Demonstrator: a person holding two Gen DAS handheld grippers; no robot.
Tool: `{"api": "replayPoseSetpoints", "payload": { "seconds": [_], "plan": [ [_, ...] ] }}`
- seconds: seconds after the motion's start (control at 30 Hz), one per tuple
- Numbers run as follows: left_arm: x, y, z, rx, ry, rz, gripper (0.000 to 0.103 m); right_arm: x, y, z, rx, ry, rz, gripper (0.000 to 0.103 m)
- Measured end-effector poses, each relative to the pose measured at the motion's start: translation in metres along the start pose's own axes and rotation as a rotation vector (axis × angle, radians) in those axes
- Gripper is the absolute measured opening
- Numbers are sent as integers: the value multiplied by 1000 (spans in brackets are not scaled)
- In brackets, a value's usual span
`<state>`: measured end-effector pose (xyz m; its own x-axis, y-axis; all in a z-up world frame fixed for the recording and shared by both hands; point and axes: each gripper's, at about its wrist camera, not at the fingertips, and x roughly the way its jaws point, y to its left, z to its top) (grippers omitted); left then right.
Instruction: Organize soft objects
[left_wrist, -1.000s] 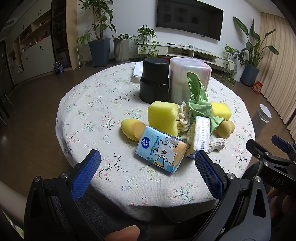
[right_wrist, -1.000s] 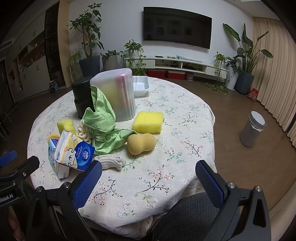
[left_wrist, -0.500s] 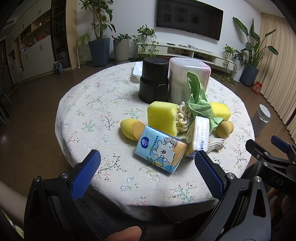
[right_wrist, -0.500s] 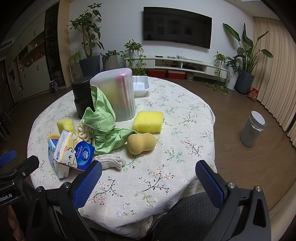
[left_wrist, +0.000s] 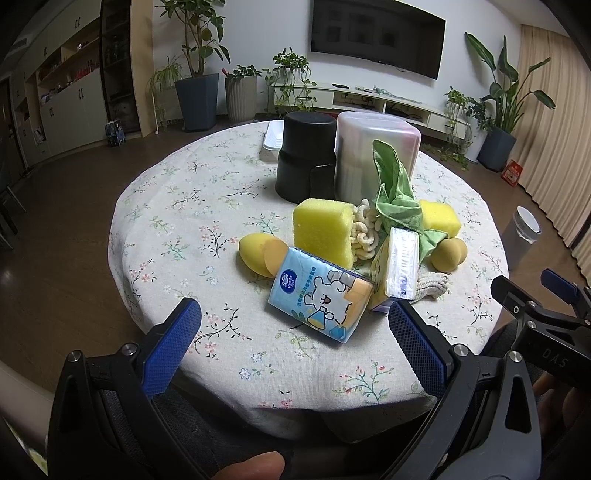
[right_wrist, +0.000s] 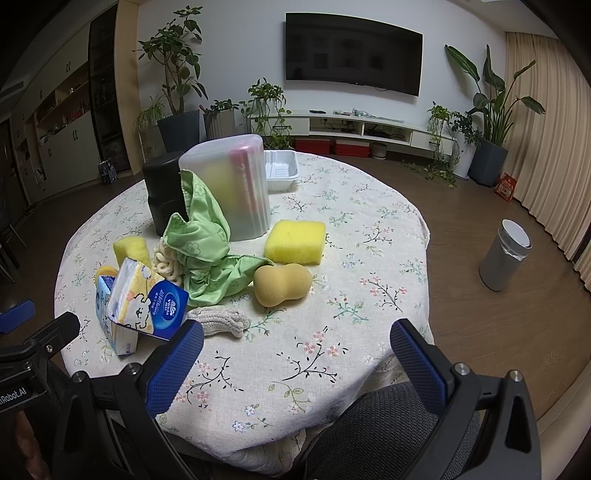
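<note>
Hovering at table edge | left gripper (left_wrist: 293, 345) wide, empty | tissue pack (left_wrist: 320, 299) dead ahead, frame centre, long axis slanting lower-right | right gripper (right_wrist: 295, 360) wide, farther

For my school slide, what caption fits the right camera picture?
Open right gripper hovers before green cloth, sponges and tissue packs on a floral table.

We are seeing a matt floral cloth (right_wrist: 369, 229) covering the table, porous yellow foam sponges (right_wrist: 295, 242), a glossy plastic-wrapped tissue pack (left_wrist: 319, 299), a frosted plastic container (right_wrist: 231, 184), a matt black container (left_wrist: 304, 155) and textured blue rubbery pads (left_wrist: 171, 345).
</note>
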<state>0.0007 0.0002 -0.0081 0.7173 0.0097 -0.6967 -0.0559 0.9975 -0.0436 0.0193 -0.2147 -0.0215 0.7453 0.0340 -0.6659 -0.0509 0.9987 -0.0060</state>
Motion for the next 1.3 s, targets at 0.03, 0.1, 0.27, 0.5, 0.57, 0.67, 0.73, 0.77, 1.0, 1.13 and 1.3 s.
{"api": "replayPoseSetpoints", "payload": {
  "seconds": [0.03,0.1,0.27,0.5,0.57,0.67,0.73,0.77,1.0,1.13,1.3],
  "plan": [
    [0,0,0,0,1,-1,103,0,0,0,0,0,0,103],
    [0,0,-1,-1,1,-2,103,0,1,-1,1,-1,1,103],
    [2,4,-3,-1,5,-11,103,0,0,0,1,0,-1,103],
    [14,24,-8,-30,53,-18,103,8,-2,-5,13,26,21,103],
    [15,26,-7,-16,60,-37,103,12,-4,-3,0,27,42,103],
    [19,24,-4,24,63,-101,103,17,-6,2,-32,44,119,103],
    [23,17,-4,64,67,-130,103,25,-4,5,-56,70,181,103],
    [25,13,-4,82,68,-147,103,30,-3,6,-61,86,218,103],
    [51,1,-2,168,120,-170,103,61,8,11,-71,175,352,100],
    [66,6,-1,156,159,-192,103,74,15,12,-69,228,387,96],
    [75,5,0,144,185,-210,103,87,26,15,-97,239,392,88]
  ]
}}
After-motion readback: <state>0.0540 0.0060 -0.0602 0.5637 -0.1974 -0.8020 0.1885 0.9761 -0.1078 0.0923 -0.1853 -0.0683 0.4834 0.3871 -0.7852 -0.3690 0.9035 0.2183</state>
